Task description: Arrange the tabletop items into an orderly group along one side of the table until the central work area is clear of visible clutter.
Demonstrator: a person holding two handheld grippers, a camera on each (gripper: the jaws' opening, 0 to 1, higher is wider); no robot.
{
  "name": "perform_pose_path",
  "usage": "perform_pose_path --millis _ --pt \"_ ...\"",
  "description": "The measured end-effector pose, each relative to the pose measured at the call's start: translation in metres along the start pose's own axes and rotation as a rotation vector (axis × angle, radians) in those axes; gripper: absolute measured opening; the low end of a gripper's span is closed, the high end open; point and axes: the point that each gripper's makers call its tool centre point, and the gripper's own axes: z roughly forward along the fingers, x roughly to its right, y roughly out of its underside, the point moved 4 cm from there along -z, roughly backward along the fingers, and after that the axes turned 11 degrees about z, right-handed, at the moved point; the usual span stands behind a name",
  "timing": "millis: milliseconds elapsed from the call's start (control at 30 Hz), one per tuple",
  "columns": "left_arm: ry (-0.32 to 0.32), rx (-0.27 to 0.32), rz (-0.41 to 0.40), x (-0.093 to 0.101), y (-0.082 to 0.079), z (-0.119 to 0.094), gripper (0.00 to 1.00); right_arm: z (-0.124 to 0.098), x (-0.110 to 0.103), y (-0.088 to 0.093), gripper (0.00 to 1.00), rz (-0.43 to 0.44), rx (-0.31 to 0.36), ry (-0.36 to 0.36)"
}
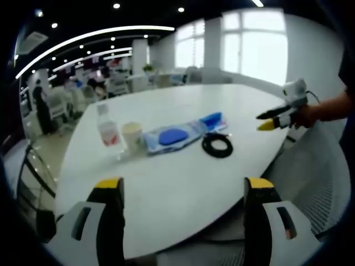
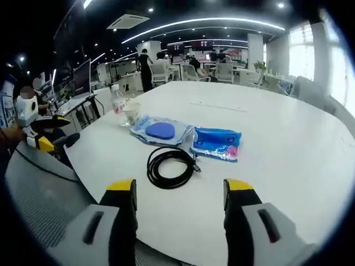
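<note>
Surface: a large white table (image 2: 266,144) with a rounded edge, glossy enough to catch the ceiling lights. Room: an open-plan office with long curved light strips and spot lamps overhead, bright windows on one side, desks, monitors and chairs further back, and people standing in the distance.

Your left gripper (image 1: 183,188) sits at the near table edge, jaws spread wide, nothing between them. Your right gripper (image 2: 178,191) is likewise wide apart and empty, just short of the coiled black cable (image 2: 170,166).

Items lie in a loose row near the middle of the table:
- clear water bottle (image 1: 107,132), upright, with a red-and-white label (text too small to read)
- paper cup (image 1: 132,136), upright, just beside the bottle
- clear pouch with a blue oval object (image 2: 161,131) inside, lying flat next to the cup
- blue packet (image 2: 216,143) with pink markings (print illegible), beside the pouch
- cable coil, near the packet, closest to your right gripper

In the left gripper view, your right gripper appears at the far right, held in a hand (image 1: 310,115) off the table edge.
</note>
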Motion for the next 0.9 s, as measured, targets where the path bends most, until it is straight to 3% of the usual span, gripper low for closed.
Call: perform_pose_path --millis 367,467,800,900 --pt "-0.007 0.017 0.001 -0.001 -0.002 -0.001 0.87 -0.02 -0.012 0.002 0.81 0.016 0.033 -0.001" --pt "-0.005 0.021 0.002 -0.001 -0.003 -0.001 0.88 -0.024 -0.014 0.001 0.84 -0.022 0.039 0.007" --pt "-0.007 0.029 0.001 -0.001 -0.003 -0.002 0.92 -0.028 -0.019 0.006 0.99 -0.03 0.04 -0.005" --pt "-0.01 0.032 0.001 -0.001 -0.004 -0.002 0.96 -0.027 -0.02 0.005 1.0 -0.039 0.05 -0.012"
